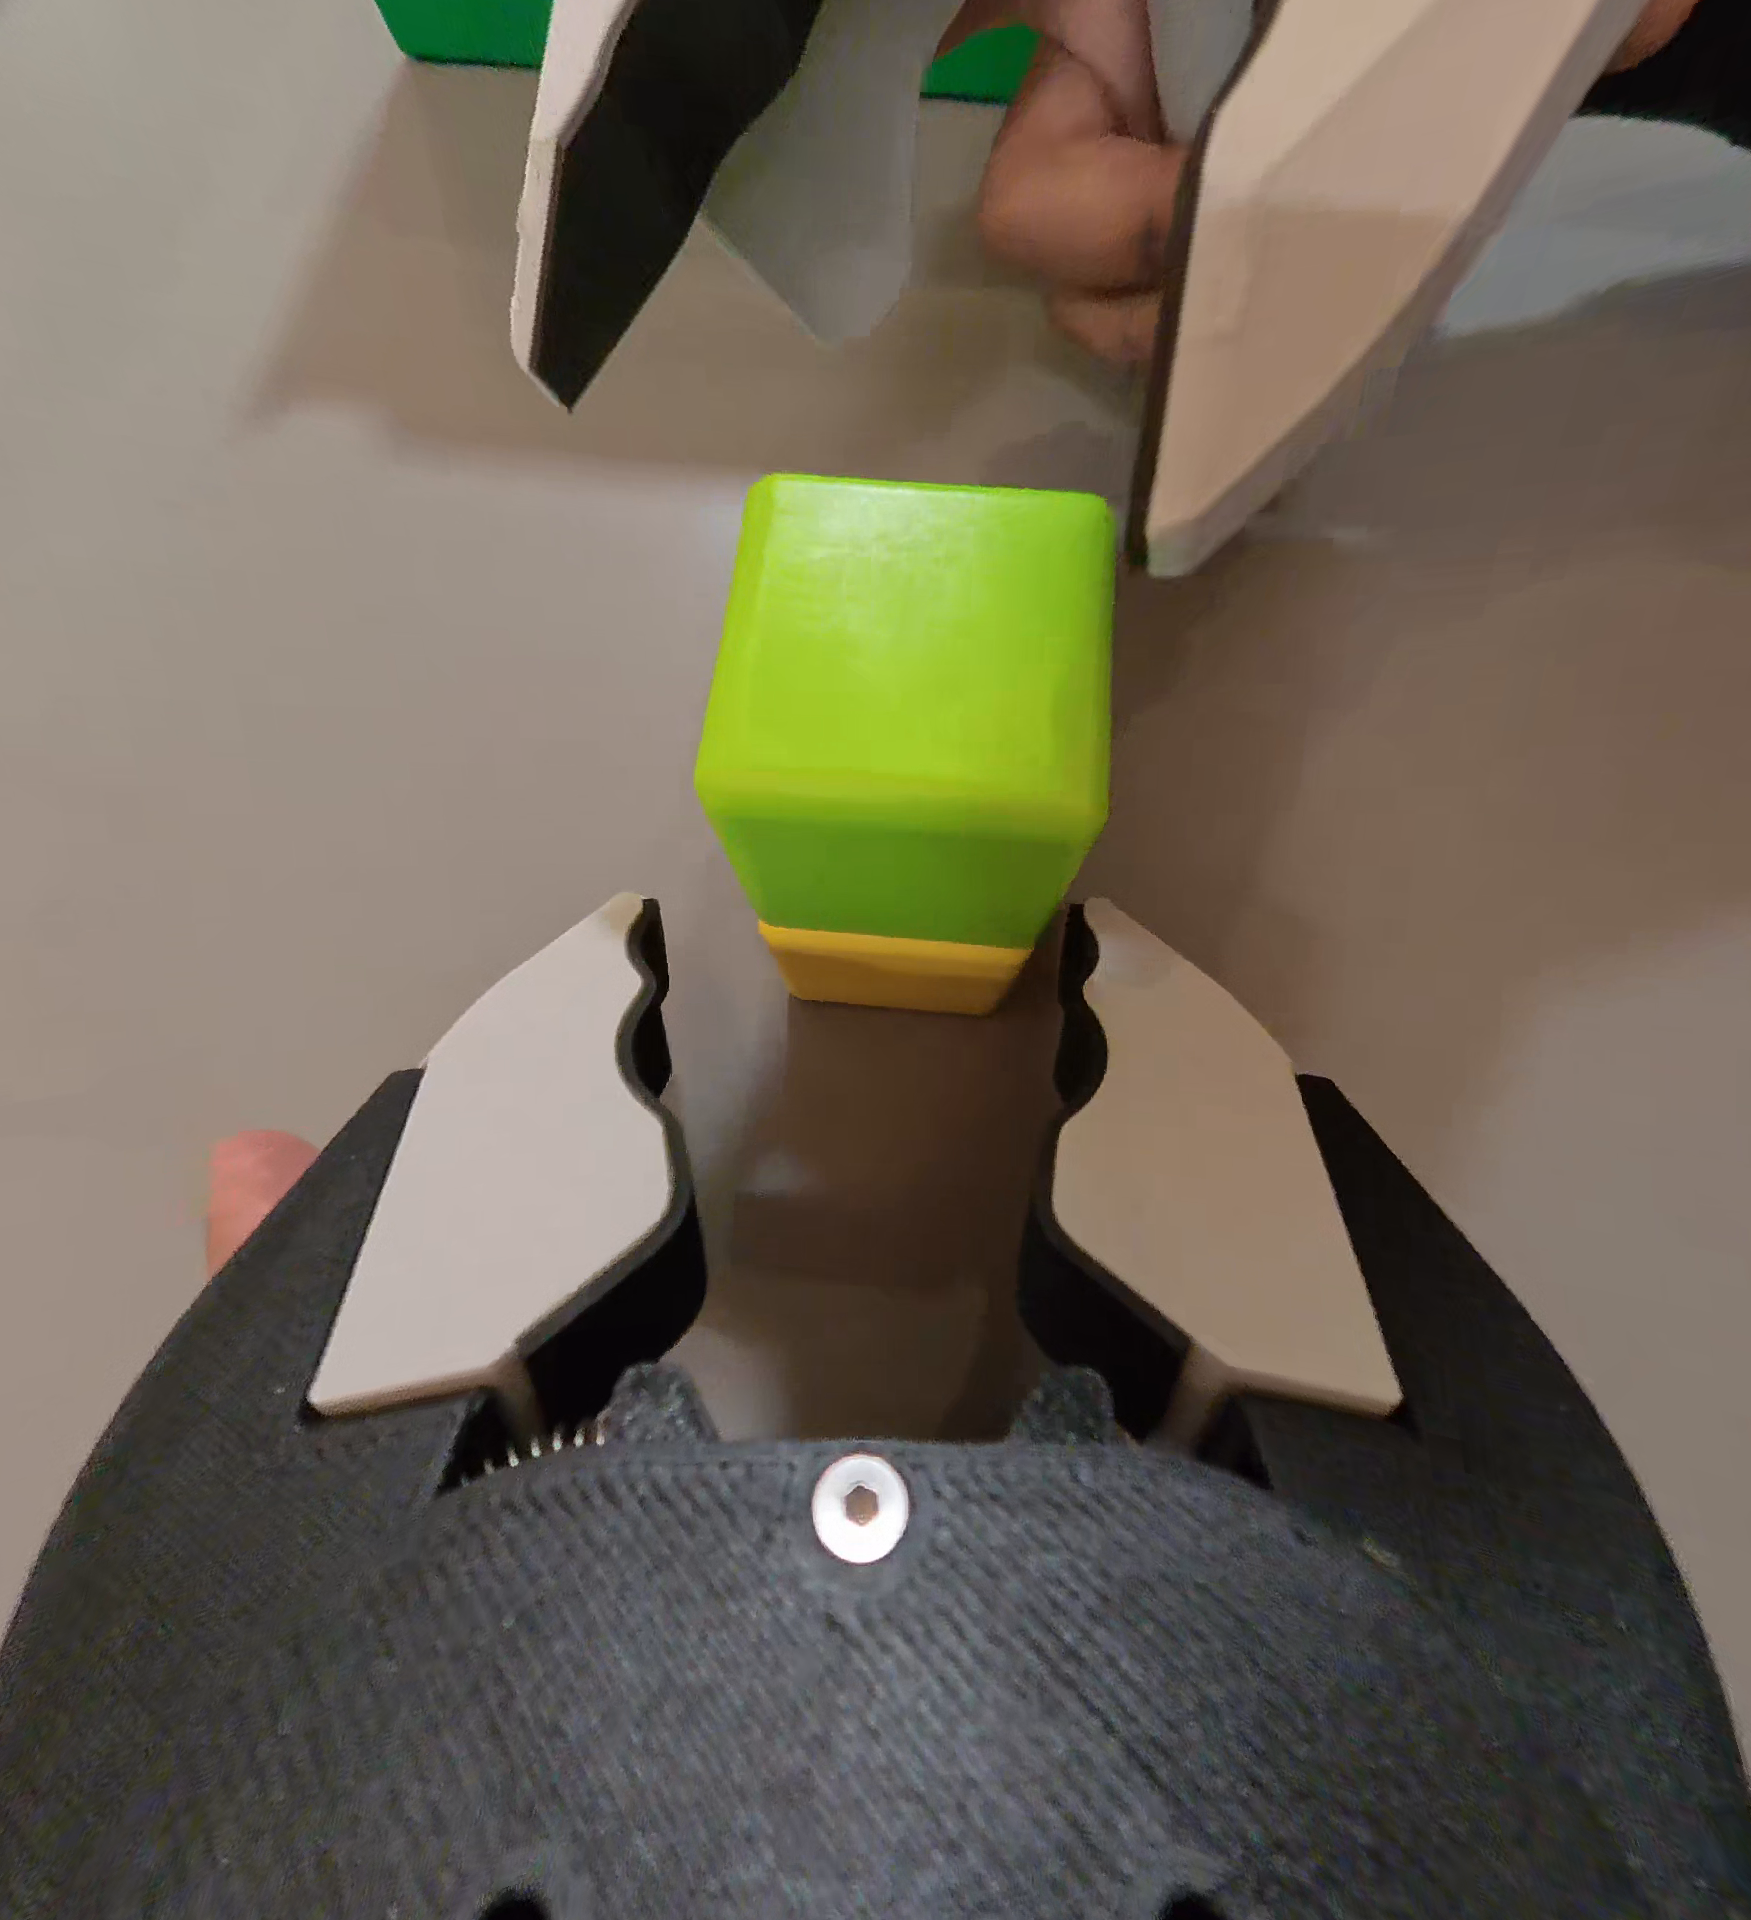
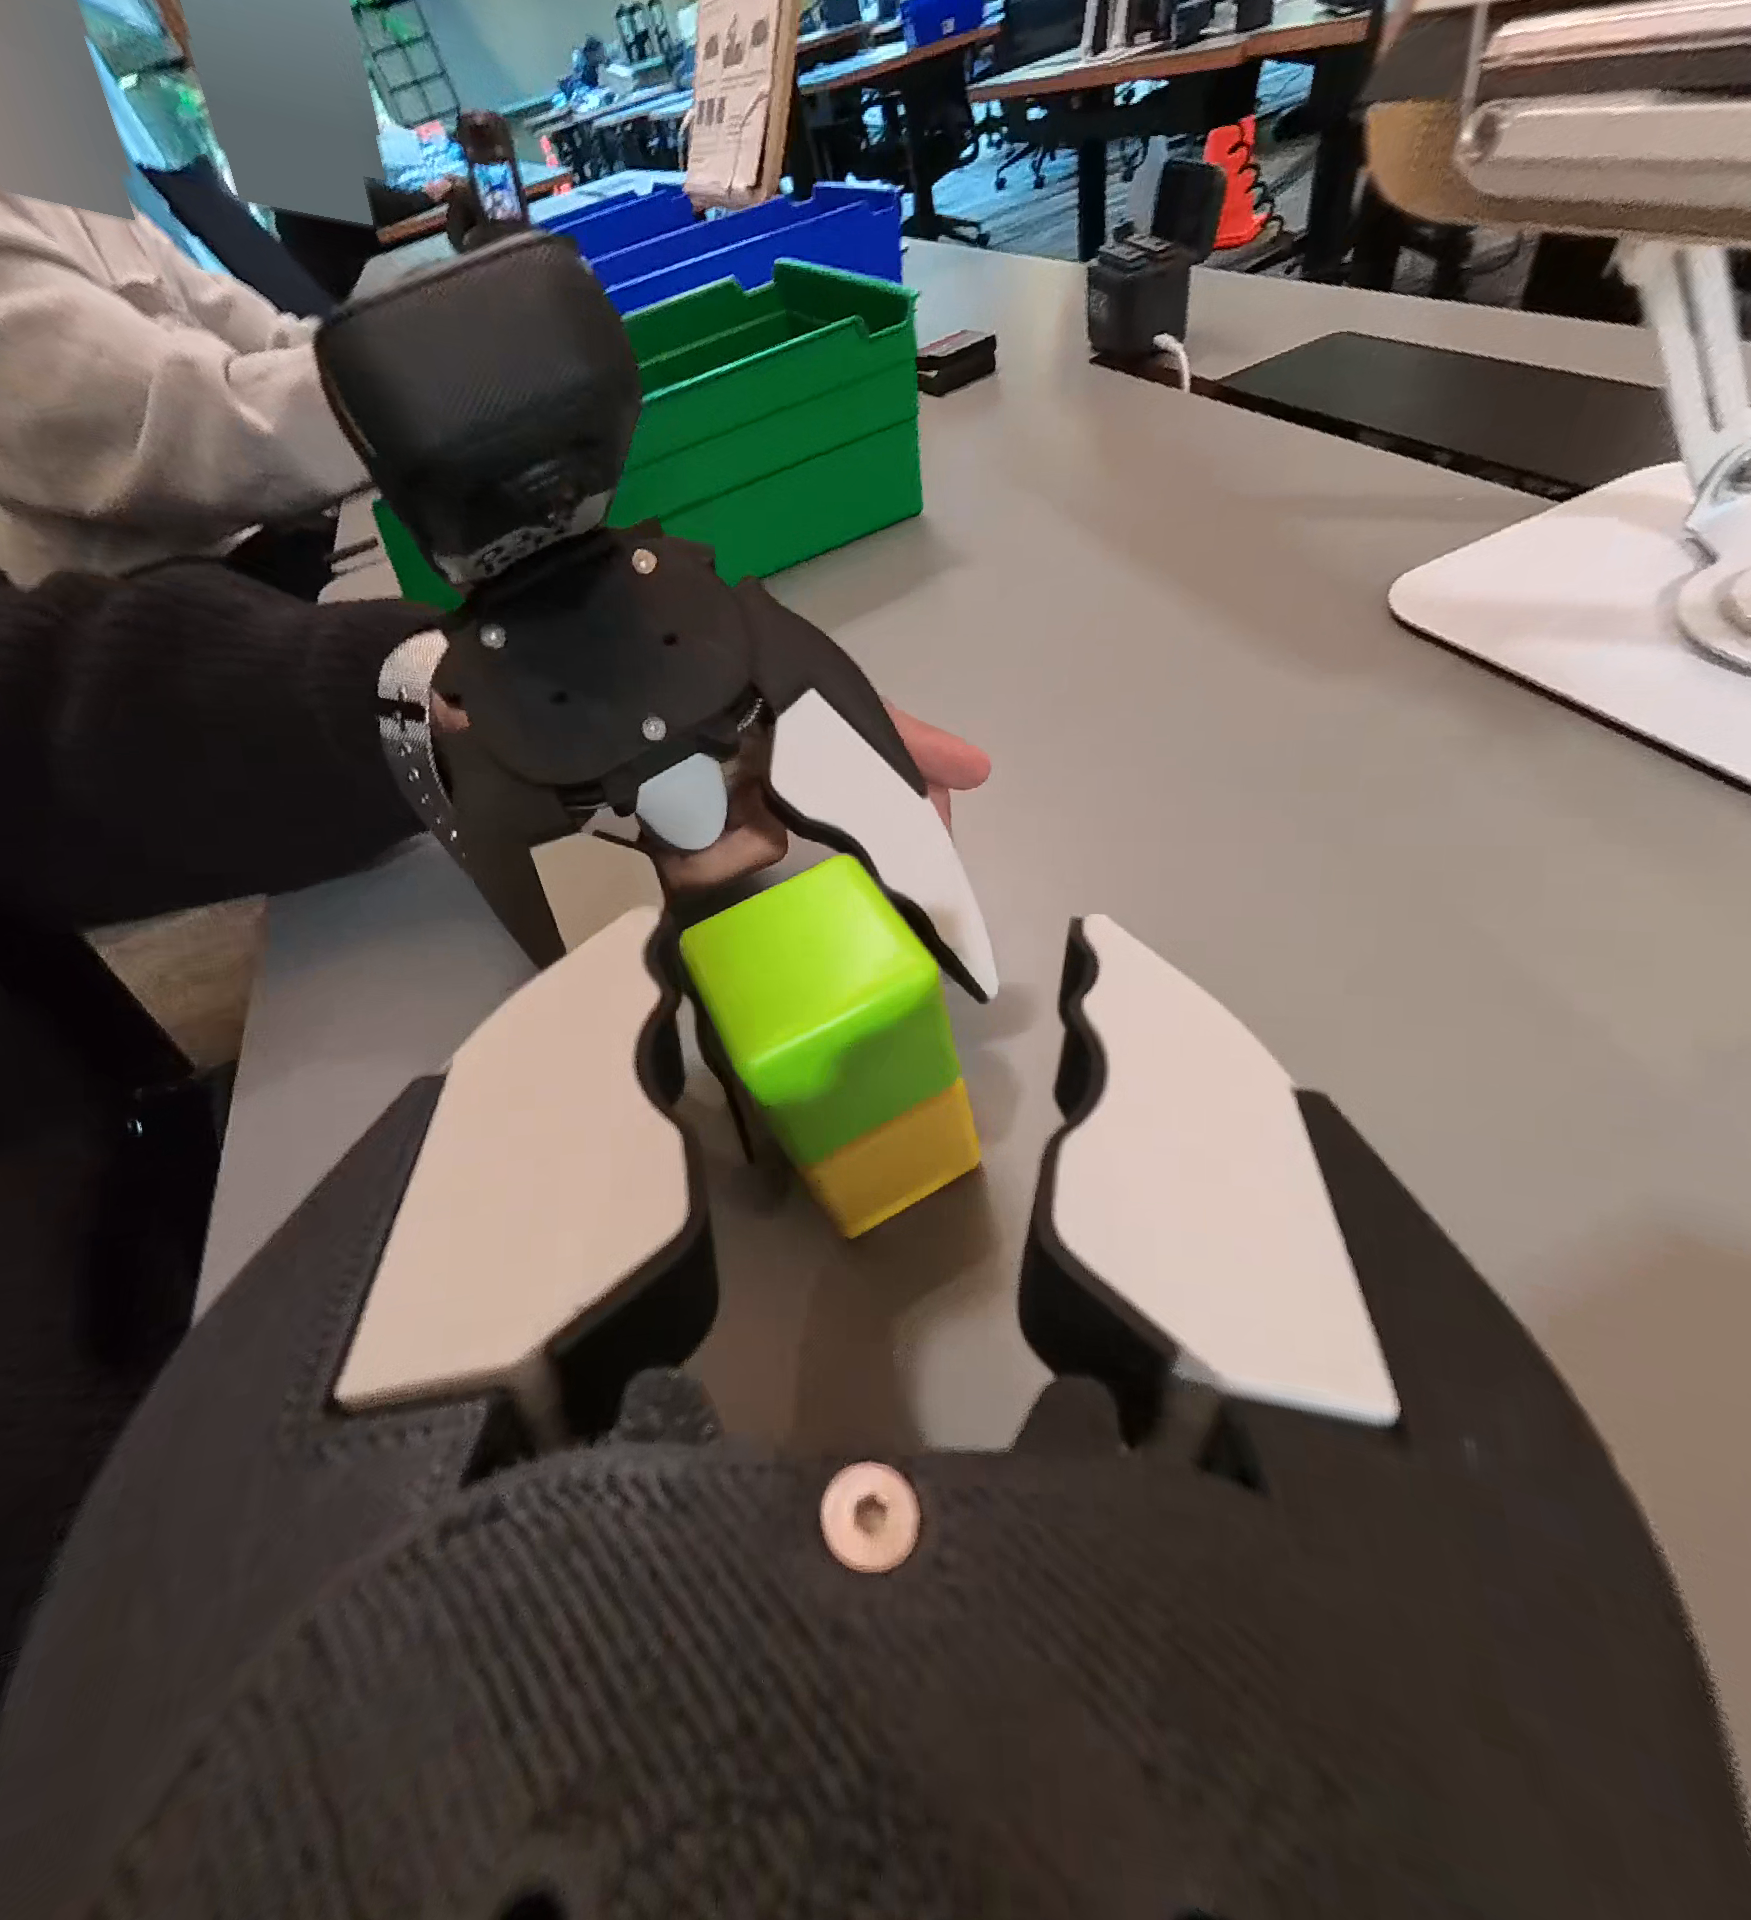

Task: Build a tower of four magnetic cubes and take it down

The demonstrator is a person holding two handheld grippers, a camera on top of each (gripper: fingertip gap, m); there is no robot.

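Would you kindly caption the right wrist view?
Open right gripper faces lime green block stacked on yellow block; open left gripper opposite.

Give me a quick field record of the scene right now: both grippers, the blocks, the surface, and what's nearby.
left gripper: open, empty, fingers either side of the stack near its base
right gripper: open, empty, facing the stack from the opposite side
green block: sits on top of the yellow block
yellow block: on the table, under the green one
table: grey
green bin: behind the left gripper, blue bins beyond it
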